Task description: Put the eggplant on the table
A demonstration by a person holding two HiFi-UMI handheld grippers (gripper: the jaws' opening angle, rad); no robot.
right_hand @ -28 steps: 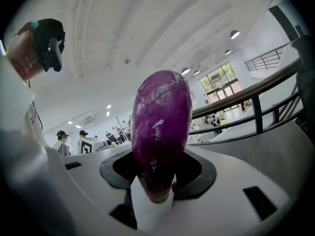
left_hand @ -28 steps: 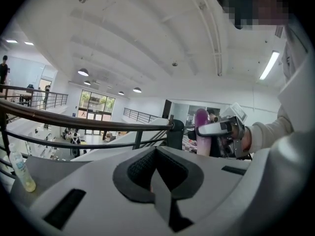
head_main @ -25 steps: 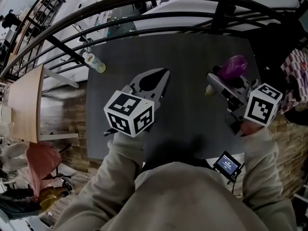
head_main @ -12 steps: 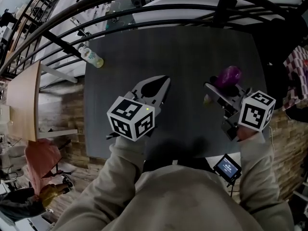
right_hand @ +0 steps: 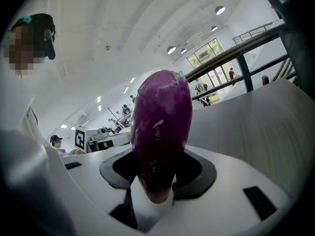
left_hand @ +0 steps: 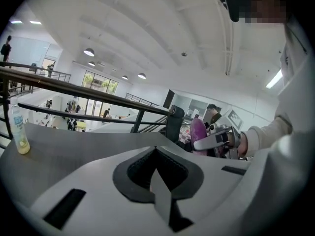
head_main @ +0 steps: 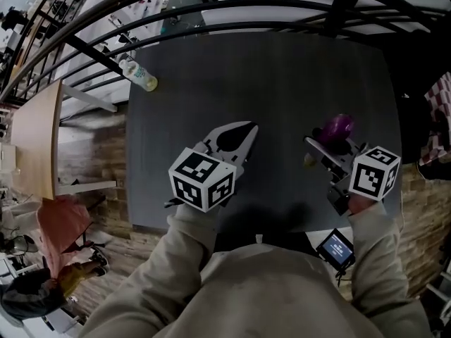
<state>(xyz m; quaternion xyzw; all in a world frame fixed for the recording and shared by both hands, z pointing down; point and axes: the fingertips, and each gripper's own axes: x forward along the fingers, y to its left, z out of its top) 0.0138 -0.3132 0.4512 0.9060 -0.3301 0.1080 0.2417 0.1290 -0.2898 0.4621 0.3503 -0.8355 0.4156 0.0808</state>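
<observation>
1. My right gripper (head_main: 328,144) has its jaws partway apart and clamped on one end of the eggplant (head_main: 337,127), which sits above the near right part of the tabletop (head_main: 268,83).
2. My left gripper (head_main: 246,127) has its jaws together and empty, over the tabletop's middle.
3. I'd call this the set-down step. Next I rest the eggplant on the tabletop, then spread the jaws.

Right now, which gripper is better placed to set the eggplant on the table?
Right: the right gripper holds the eggplant over the table; the left gripper is shut, empty.

No readable text; the bottle (head_main: 139,74) label is too small.
</observation>
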